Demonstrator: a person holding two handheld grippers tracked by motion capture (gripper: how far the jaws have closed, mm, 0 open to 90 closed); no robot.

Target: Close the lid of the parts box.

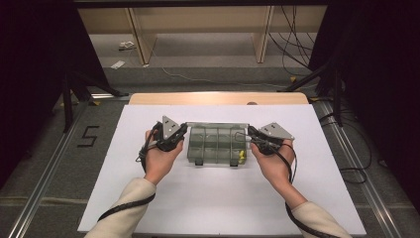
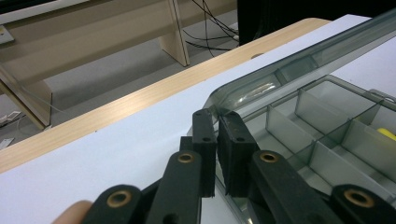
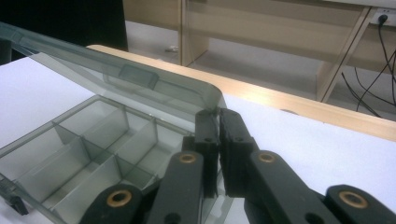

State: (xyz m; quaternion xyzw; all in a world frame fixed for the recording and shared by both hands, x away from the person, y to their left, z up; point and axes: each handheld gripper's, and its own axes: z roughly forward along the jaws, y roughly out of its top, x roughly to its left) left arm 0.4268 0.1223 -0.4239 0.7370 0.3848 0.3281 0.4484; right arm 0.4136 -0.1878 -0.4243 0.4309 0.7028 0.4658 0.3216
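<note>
where it lies: the clear grey compartment box (image 1: 216, 144) sits mid-table on the white tabletop (image 1: 208, 198), between both hands.
lid: the transparent lid (image 3: 126, 77) is raised at a slant above the dividers, hinged along the far side.
left gripper (image 2: 217, 122): jaws pinched together on the lid's left front corner.
right gripper (image 3: 218, 119): jaws pinched together on the lid's right front corner.
contents: a small yellow item (image 1: 241, 156) lies in the near right compartment.
table edge: a wooden strip (image 1: 218, 98) borders the far side.
</note>
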